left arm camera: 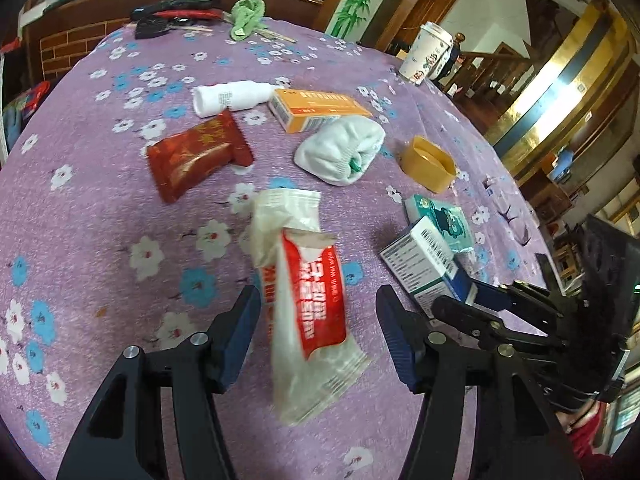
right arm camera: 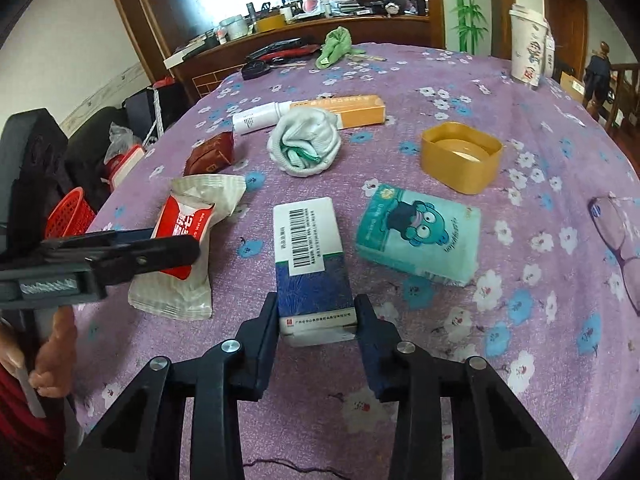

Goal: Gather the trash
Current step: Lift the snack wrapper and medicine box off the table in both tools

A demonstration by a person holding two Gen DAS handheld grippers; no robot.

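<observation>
Blue-and-white box (right arm camera: 314,264) near table's near edge, pinched at its end by right gripper (right arm camera: 316,316) fingers; shallow grip could slip. Left gripper (left arm camera: 318,322) gapes around unheld wipe packet (left arm camera: 306,300).

The wet-wipe packet (right arm camera: 176,248) lies left of the barcoded box (right arm camera: 310,256), tissue pack (right arm camera: 420,236) right.
</observation>
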